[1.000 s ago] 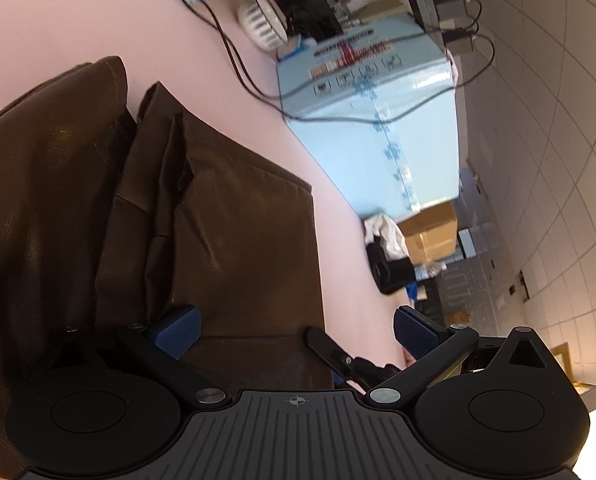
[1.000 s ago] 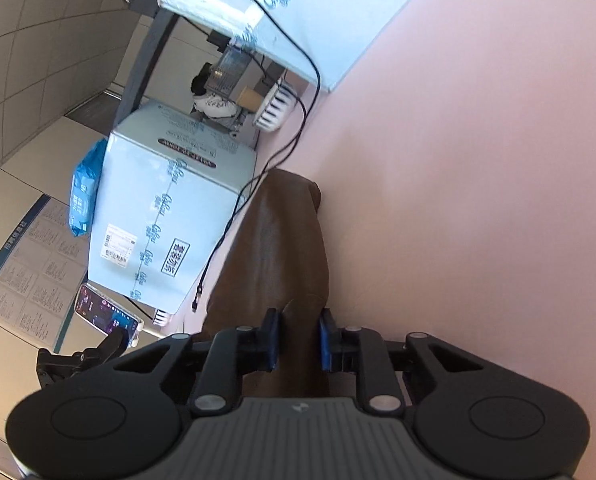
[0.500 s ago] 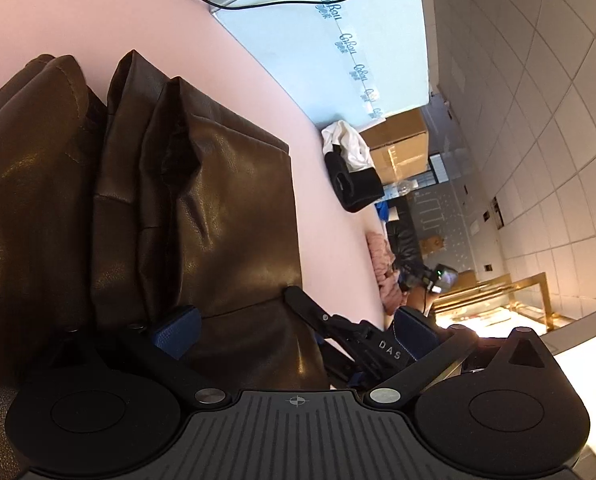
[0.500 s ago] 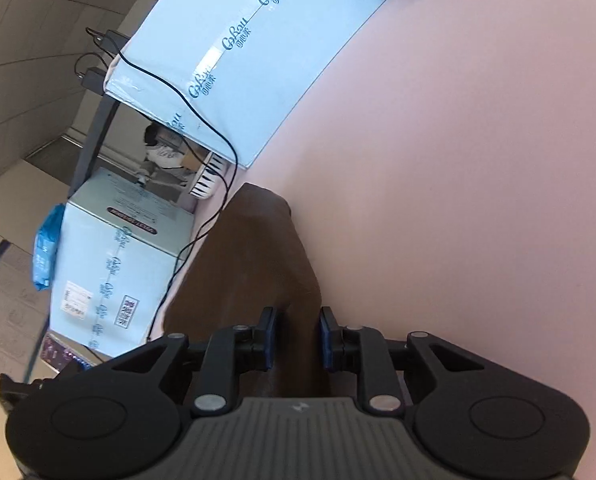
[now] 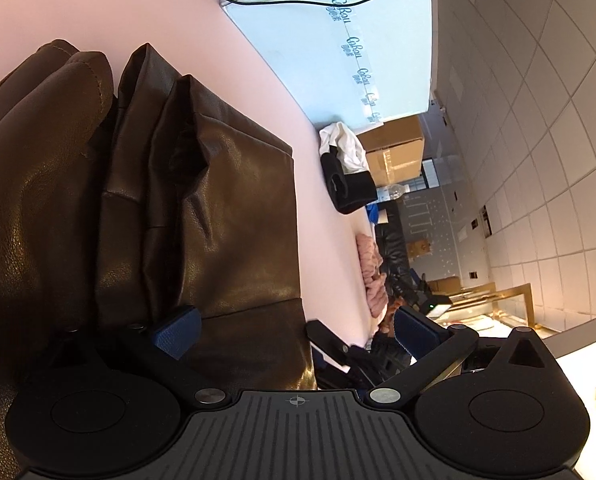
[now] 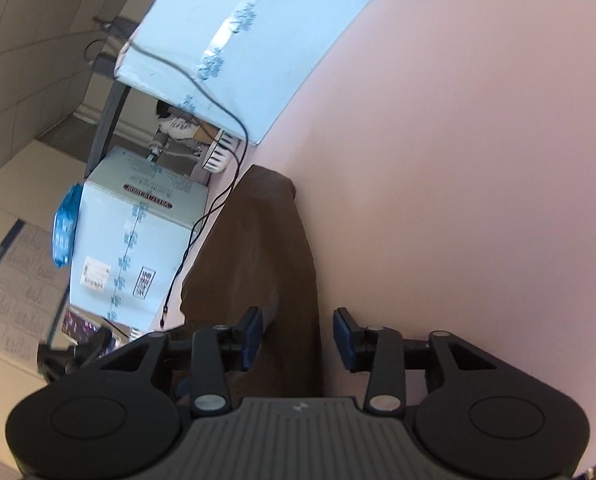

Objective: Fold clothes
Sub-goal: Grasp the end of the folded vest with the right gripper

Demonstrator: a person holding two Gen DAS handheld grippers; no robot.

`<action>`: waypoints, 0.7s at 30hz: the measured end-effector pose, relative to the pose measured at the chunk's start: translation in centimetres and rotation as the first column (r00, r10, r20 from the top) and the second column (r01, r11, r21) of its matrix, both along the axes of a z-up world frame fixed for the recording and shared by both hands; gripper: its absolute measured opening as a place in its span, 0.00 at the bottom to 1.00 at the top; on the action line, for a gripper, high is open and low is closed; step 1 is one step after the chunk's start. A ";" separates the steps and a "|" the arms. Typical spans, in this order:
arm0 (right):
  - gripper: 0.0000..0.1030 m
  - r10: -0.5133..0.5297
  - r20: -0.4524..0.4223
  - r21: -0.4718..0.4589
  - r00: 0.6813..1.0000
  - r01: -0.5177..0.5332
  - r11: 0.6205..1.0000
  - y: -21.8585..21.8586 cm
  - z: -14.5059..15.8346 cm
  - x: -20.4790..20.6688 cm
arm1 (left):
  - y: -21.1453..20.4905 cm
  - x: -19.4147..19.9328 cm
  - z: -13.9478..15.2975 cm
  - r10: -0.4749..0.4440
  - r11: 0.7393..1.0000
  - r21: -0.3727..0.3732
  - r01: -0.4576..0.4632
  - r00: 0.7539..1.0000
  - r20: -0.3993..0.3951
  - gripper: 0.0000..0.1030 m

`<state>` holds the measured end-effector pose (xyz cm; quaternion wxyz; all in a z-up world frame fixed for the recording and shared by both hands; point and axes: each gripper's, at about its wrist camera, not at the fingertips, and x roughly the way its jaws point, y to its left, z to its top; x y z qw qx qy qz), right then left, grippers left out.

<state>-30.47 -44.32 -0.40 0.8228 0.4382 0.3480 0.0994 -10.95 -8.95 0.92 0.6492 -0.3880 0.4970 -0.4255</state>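
Your right gripper (image 6: 298, 334) is letting go: a second ago its blue pads were pinched tight on a fold of the brown leather jacket (image 6: 266, 256), and now the jaws are opening, with the fold lying loose between them and clear gaps on both sides. The jacket runs away from that gripper as a long narrow strip on the pink table (image 6: 458, 160), its far end near the black cable (image 6: 214, 208) and the light blue boxes (image 6: 138, 240).

Your left gripper (image 5: 294, 330) stands spread wide, as it did before. Its left pad sits over the jacket (image 5: 218, 220); its right pad is off the jacket's edge, beyond the table rim. Nothing is pinched there.

From the left wrist view the jacket lies in thick bunched folds filling the left half. That view has swung since a second ago: the large blue box (image 5: 338, 40) now sits higher and closer to the frame's top, and a black and white garment (image 5: 346, 172) and a pink cloth (image 5: 372, 272) at the table's far edge have come into sight.
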 end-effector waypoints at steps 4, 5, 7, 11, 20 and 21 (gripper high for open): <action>0.61 0.053 0.043 -0.087 0.998 -0.049 0.995 1.8 0.7 -0.5 | -0.3 -0.1 0.2 -0.002 1.000 0.018 0.002 1.000 0.013 1.00; 0.55 0.045 0.041 -0.103 0.998 -0.041 0.994 2.0 0.8 -0.6 | -0.4 -0.1 0.3 -0.003 1.000 0.022 0.002 1.000 0.016 1.00; 0.36 0.025 0.023 -0.113 0.999 -0.022 0.993 2.1 0.8 -0.7 | -0.4 -0.2 0.4 -0.002 1.000 0.027 0.002 1.000 0.022 1.00; 0.28 -0.011 0.026 -0.115 1.000 0.014 0.993 2.1 0.6 -1.3 | -0.3 -0.2 0.4 0.003 0.999 0.032 -0.004 1.000 0.026 1.00; 0.24 -0.038 0.139 -0.221 0.990 0.068 0.973 4.1 3.0 -2.4 | -1.1 -0.7 1.0 0.006 0.996 0.083 -0.012 0.997 0.073 1.00; 0.24 -0.038 0.145 -0.225 0.989 0.070 0.972 4.2 3.1 -2.4 | -1.2 -0.7 1.0 0.011 0.996 0.084 -0.017 0.997 0.071 1.00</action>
